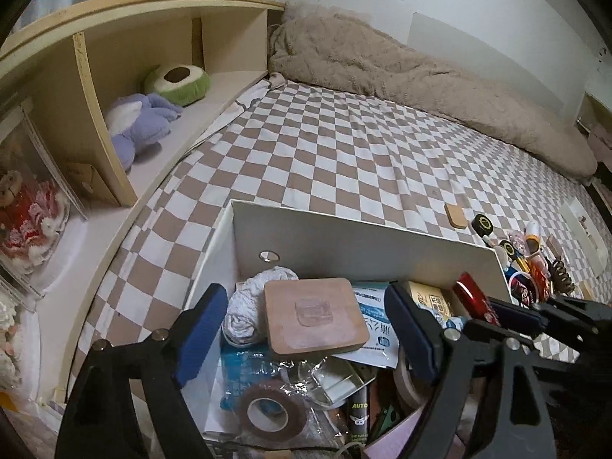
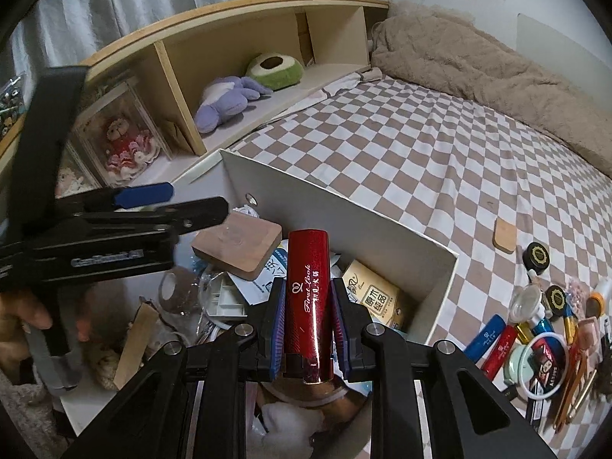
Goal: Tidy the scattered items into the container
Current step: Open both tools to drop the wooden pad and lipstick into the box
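A white box (image 1: pixel 363 244) (image 2: pixel 344 206) sits on the checkered bed, full of items: a wooden block (image 1: pixel 315 315) (image 2: pixel 237 246), tape roll (image 1: pixel 271 413), packets. My right gripper (image 2: pixel 306 313) is shut on a red tube (image 2: pixel 308 298) and holds it above the box's right part; it also shows in the left wrist view (image 1: pixel 476 298). My left gripper (image 1: pixel 306 329) is open and empty over the box, either side of the wooden block; it shows at left in the right wrist view (image 2: pixel 153 206). Scattered items (image 2: pixel 543 321) (image 1: pixel 524 264) lie right of the box.
A small wooden coaster (image 1: pixel 455 214) (image 2: pixel 505 235) lies on the bed beyond the box. A headboard shelf (image 1: pixel 114 95) with plush toys (image 1: pixel 141 126) runs along the left. A beige blanket (image 1: pixel 420 80) lies at the far side.
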`<state>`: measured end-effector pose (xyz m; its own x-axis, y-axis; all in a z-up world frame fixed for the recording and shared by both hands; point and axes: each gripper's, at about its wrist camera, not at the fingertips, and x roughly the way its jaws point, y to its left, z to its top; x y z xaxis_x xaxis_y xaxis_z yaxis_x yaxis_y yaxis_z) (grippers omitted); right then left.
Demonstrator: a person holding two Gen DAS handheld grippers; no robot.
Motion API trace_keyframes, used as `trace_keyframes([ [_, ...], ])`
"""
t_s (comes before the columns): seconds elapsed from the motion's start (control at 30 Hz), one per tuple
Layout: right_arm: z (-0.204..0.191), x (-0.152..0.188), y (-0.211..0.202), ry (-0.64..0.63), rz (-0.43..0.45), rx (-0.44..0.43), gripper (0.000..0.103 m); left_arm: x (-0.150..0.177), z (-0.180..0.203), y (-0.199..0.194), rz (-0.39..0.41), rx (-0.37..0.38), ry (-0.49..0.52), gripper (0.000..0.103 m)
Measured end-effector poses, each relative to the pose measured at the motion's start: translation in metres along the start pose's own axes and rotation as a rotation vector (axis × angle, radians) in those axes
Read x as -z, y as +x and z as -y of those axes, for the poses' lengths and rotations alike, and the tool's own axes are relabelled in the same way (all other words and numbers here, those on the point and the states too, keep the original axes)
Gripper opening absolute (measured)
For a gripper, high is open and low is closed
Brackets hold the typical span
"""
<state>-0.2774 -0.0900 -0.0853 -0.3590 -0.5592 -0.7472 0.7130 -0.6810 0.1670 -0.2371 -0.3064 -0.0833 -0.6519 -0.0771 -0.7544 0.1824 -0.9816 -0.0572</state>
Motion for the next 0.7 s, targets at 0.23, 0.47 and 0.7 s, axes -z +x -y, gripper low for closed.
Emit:
trace_keyframes([
  [0.23,0.003,-0.005,0.009,-0.018,-0.031,0.052,0.023,0.005,-0.001,0.001,-0.012,0.012,0.014,0.084],
  [0.47,0.013,-0.007,-0.002,0.016,-0.021,0.066,0.023,0.011,0.005,0.000,-0.016,0.013,0.033,0.084],
  [0.7,0.016,-0.002,-0.010,0.036,-0.022,0.069,0.023,0.012,0.012,-0.011,-0.010,0.009,0.038,0.084],
])
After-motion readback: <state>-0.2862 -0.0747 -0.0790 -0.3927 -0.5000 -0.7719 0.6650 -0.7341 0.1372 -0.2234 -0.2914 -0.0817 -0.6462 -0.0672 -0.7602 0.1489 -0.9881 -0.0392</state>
